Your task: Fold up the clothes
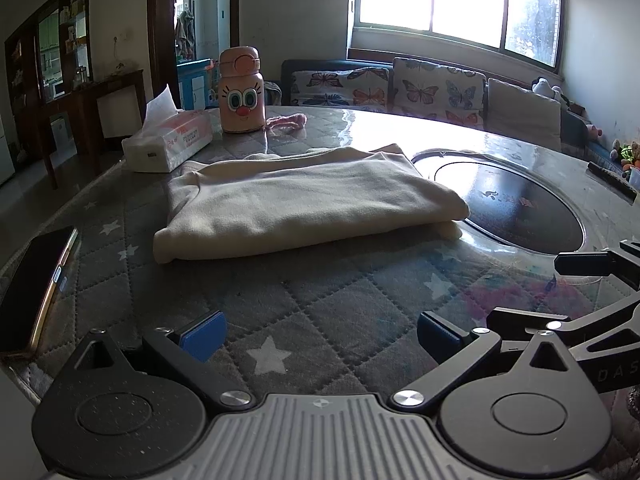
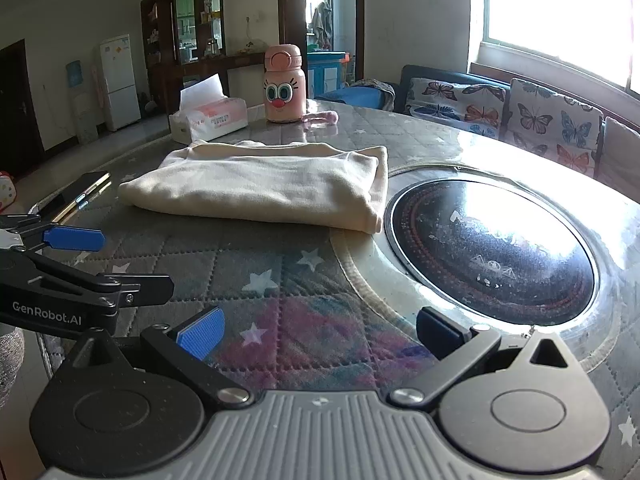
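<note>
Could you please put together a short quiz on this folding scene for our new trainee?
1. True or false: the left gripper is shut on the garment.
2. Which thing lies nearest the garment's right end? A) phone B) hotplate C) bottle
3. Fill in: the tissue box stands ___ the garment, as seen from the right gripper.

Key
1. False: both grippers are open and clear of the cloth.
2. B: the garment's corner reaches the hotplate's rim.
3. Behind, toward the left.
</note>
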Demonstrator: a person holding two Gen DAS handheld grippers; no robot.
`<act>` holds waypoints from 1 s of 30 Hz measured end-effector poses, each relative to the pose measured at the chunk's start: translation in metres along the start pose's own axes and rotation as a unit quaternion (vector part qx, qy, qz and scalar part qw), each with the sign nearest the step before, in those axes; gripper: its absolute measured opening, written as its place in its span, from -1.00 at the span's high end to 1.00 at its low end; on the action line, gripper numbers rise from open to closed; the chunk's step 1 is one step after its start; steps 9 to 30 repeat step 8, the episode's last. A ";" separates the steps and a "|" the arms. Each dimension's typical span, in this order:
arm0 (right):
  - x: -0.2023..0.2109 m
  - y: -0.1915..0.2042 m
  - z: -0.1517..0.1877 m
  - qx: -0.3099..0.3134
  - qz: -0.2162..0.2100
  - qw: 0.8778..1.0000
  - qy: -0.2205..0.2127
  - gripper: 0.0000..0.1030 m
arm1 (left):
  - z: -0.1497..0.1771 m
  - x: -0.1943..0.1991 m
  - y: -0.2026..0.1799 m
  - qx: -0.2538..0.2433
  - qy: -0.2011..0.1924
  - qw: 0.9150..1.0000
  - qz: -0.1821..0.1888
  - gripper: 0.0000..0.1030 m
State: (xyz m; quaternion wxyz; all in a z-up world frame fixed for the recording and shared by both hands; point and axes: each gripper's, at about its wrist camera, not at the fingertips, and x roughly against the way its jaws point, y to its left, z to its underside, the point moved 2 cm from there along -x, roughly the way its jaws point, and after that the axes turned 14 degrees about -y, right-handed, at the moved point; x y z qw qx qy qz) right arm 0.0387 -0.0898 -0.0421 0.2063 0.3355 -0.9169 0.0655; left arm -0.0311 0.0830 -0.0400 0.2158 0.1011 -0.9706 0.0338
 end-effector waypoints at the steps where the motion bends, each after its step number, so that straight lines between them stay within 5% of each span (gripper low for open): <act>1: 0.000 0.000 0.000 0.000 0.000 1.000 0.000 -1.00 | 0.000 0.000 0.000 0.000 0.000 1.000 0.000 -1.00; 30: 0.001 0.001 0.000 -0.001 0.001 1.000 -0.002 -1.00 | 0.001 0.000 0.000 0.001 -0.002 1.000 0.001 -1.00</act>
